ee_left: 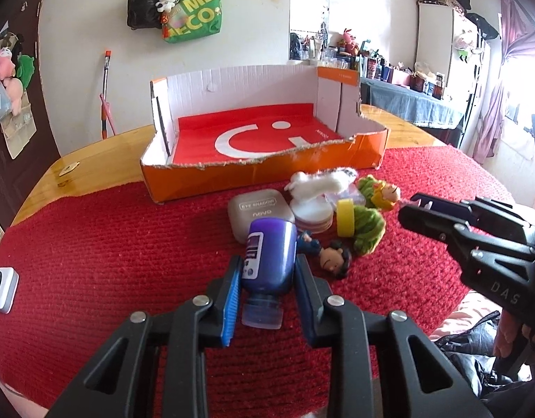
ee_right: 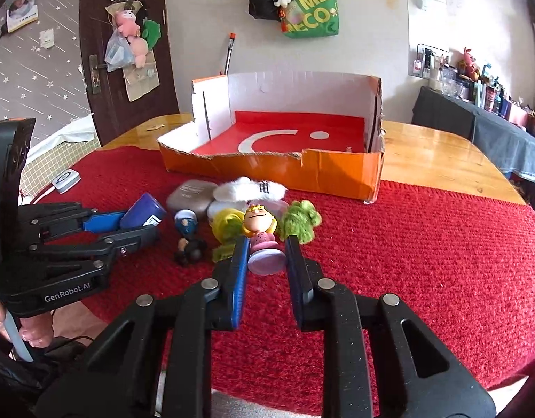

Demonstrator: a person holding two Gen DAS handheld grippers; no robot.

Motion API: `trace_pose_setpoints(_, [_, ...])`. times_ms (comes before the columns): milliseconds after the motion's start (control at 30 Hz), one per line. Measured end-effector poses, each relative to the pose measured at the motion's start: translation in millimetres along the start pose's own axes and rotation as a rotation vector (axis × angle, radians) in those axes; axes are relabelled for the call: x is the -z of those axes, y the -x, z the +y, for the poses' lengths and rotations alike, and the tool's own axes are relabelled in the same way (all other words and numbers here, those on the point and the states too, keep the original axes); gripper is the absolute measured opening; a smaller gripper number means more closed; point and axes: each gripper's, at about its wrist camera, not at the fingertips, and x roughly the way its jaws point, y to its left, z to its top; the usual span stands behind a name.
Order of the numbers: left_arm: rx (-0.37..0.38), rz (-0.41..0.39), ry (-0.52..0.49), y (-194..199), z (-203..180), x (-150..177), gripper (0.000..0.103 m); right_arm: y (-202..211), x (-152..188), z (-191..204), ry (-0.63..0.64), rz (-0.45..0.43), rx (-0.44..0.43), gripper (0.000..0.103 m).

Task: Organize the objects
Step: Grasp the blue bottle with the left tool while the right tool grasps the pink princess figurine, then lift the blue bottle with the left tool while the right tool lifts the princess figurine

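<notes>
My left gripper (ee_left: 267, 264) is closed around a purple bottle (ee_left: 269, 254) lying on the red mat, cap toward the camera; it also shows in the right wrist view (ee_right: 143, 214). My right gripper (ee_right: 265, 249) straddles a blonde girl figurine (ee_right: 260, 233) in a pink dress, jaws close beside its base, contact unclear. An open orange cardboard box (ee_left: 267, 174) with a red floor stands behind the pile. The pile holds a grey eyeshadow case (ee_left: 258, 209), a white fluffy item (ee_left: 323, 181), round pads (ee_left: 311, 214), a yellow ring (ee_left: 347, 217), green fuzzy toys (ee_left: 370, 228) and a dark-haired boy figurine (ee_left: 331, 259).
A red woven mat (ee_left: 110, 261) covers the near part of the wooden table (ee_right: 441, 160). A small white device (ee_left: 1, 289) lies at the mat's left edge. Bags hang on the wall behind; a cluttered shelf stands at the right.
</notes>
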Motion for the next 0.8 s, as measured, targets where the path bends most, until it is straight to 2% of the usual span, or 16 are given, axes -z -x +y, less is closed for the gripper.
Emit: trace_pose_setpoints(800, [-0.004,-0.078,0.023,5,9,-56,0.030,-6,-41,5,-0.003,-0.043,-0.048,0.020])
